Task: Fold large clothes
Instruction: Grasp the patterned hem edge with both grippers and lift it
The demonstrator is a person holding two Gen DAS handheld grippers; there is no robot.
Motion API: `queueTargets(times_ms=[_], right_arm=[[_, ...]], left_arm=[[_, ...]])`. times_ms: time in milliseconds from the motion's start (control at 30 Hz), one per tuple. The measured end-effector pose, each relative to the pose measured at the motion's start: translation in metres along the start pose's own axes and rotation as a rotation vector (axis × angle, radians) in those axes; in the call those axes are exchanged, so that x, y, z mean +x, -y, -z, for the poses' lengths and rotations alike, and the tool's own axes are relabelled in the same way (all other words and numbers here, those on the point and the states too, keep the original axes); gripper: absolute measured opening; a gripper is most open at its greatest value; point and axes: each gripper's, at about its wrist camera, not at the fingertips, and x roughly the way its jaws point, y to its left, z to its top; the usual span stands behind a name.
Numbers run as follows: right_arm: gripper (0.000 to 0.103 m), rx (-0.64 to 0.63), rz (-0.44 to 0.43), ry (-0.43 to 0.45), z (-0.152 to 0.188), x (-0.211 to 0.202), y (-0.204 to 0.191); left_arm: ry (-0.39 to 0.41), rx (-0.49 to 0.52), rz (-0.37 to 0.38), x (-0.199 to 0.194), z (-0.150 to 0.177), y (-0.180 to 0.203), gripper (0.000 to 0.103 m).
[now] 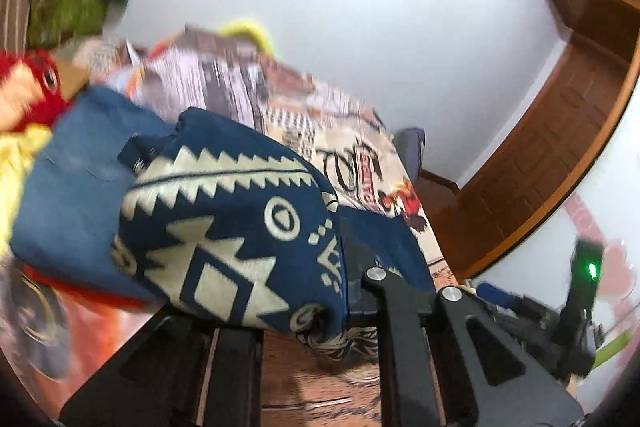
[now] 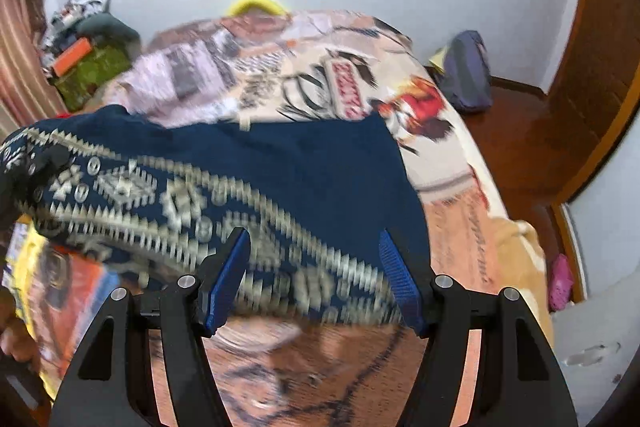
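A navy garment with a cream geometric band (image 1: 224,227) lies partly lifted over a printed bed cover (image 1: 352,155). In the left wrist view the cloth bunches over my left gripper (image 1: 340,291) and hides its fingertips; the jaws look closed on the patterned hem. In the right wrist view the same garment (image 2: 280,171) spreads across the bed. My right gripper (image 2: 314,267) is open, its blue pads (image 2: 226,279) wide apart just above the patterned band, holding nothing. The left gripper shows at the far left there (image 2: 36,171), wrapped in cloth.
A red and yellow plush toy (image 1: 28,95) lies at the left of the bed. A cluttered pile with a green item (image 2: 88,67) stands at the back left. A purple bag (image 2: 468,75) sits on the wooden floor beside the bed. A wooden door frame (image 1: 560,147) is at the right.
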Motion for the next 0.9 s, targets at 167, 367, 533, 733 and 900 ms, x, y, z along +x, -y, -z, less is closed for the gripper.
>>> queueTargets(times_ms=[167, 367, 533, 733, 900], right_arm=[[0.063, -0.053, -0.089, -0.042, -0.005, 0.022, -0.043], [0.063, -0.185, -0.123, -0.186, 0.021, 0.072, -0.093], [0.065, -0.231, -0.109, -0.204, 0.044, 0.089, -0.101], [0.065, -0.182, -0.13, -0.218, 0.039, 0.077, -0.085], [0.066, -0.108, -0.132, -0.189, 0.04, 0.081, -0.072]], left_arm=[[-0.048, -0.083, -0.014, -0.005, 0.018, -0.053, 0.013], [-0.142, -0.231, -0.005, 0.005, 0.063, -0.11, 0.023], [-0.157, -0.267, -0.119, 0.015, 0.076, -0.129, 0.071], [-0.141, -0.291, -0.151, 0.019, 0.074, -0.132, 0.056], [0.027, -0.07, -0.299, 0.001, 0.063, -0.074, 0.021]])
